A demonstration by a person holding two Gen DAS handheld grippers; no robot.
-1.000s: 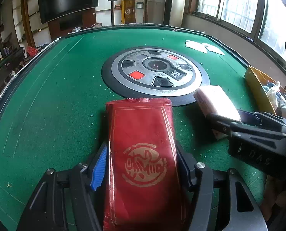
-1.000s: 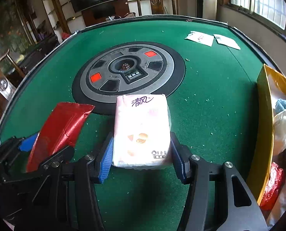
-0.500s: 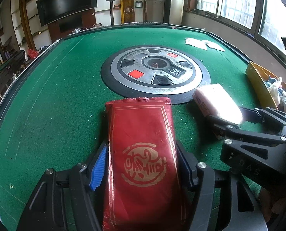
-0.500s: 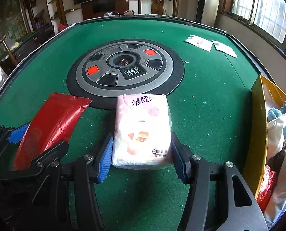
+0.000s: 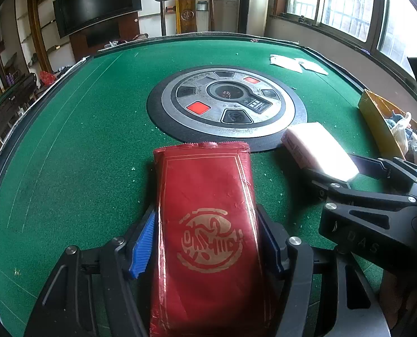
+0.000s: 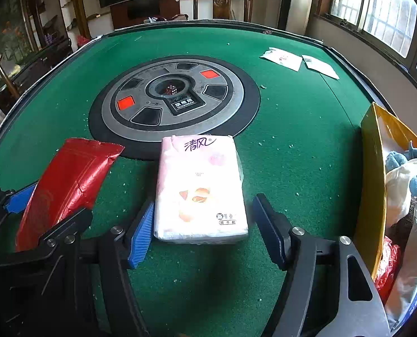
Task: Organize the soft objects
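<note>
Two tissue packs lie side by side on the green surface [image 6: 306, 146], each lengthwise between the fingers of one tool, long axis running away from the tool toward the round central console [image 6: 174, 98]. The right tool [image 6: 205, 233] has just been opening its jaws: the pink tissue pack [image 6: 200, 185] rests flat on the felt between them, the blue pad at its left edge, a clear gap on the right (released, then, not gripped). The left tool [image 5: 205, 241] straddles the red tissue pack [image 5: 205, 224], pads close against both long sides; it reads as clenched on the pack, whose far end lies on the felt.

The yellow box [image 6: 372, 185] of soft items stands at the surface's right edge, nearer the right tool than the left. If sorting into that box is the aim, the pink pack lies between the red pack and the box, and the right hand has the shorter reach.

Count: two packs, two tools, one box, two white sachets [image 6: 301, 61] at the far side.
</note>
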